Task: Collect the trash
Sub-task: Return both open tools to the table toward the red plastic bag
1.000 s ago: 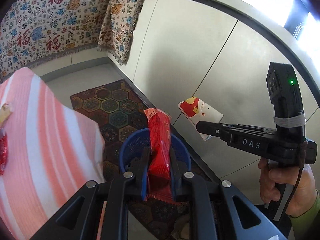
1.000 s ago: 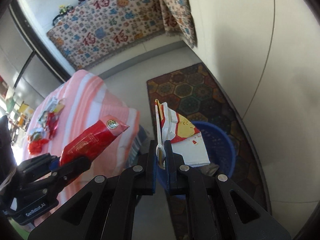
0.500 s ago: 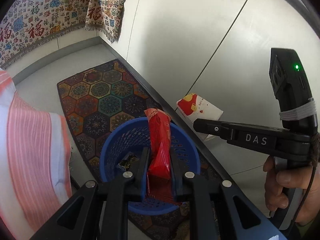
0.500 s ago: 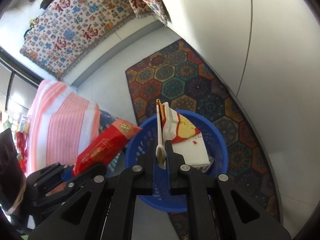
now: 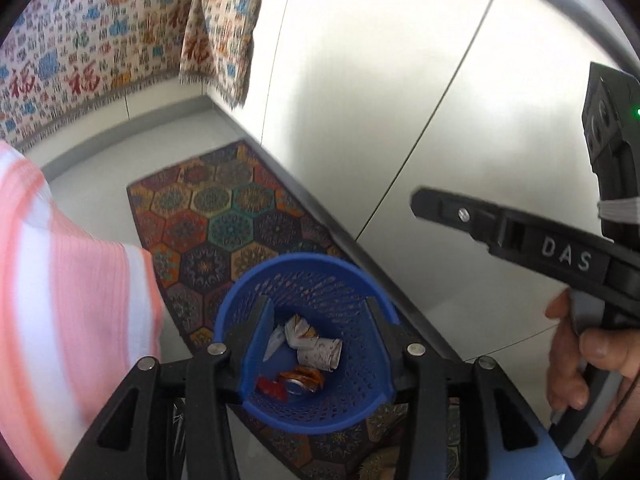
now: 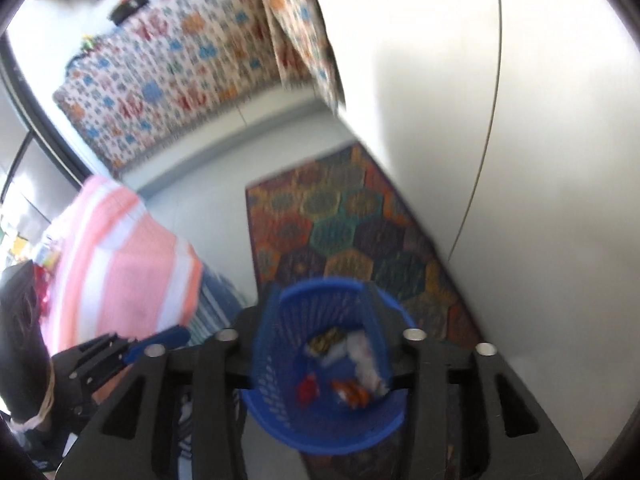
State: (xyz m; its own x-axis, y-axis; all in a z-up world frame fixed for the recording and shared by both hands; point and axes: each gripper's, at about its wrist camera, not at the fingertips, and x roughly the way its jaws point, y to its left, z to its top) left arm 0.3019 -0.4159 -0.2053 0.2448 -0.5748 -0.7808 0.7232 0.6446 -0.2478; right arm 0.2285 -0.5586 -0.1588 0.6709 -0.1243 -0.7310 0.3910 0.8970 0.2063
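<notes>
Grippers spread above the blue basket

We hold both tools over the blue basket (image 5: 308, 344), and both stand wide apart with nothing between their fingers. Our left gripper (image 5: 316, 324) looks straight down into the basket, one finger on each side of its rim. Our right gripper (image 6: 320, 320) frames the same basket, though that view is blurred. Inside the basket lie the trash pieces: a crumpled white wrapper (image 5: 316, 346), a flattened orange can (image 5: 300, 380) and a red scrap (image 5: 272, 386) just beside it. Under the basket lies a patterned rug (image 5: 224, 216), running along the pale wall (image 5: 360, 100) behind the basket. Left of the basket hangs a pink striped cloth (image 5: 72, 300).
</notes>
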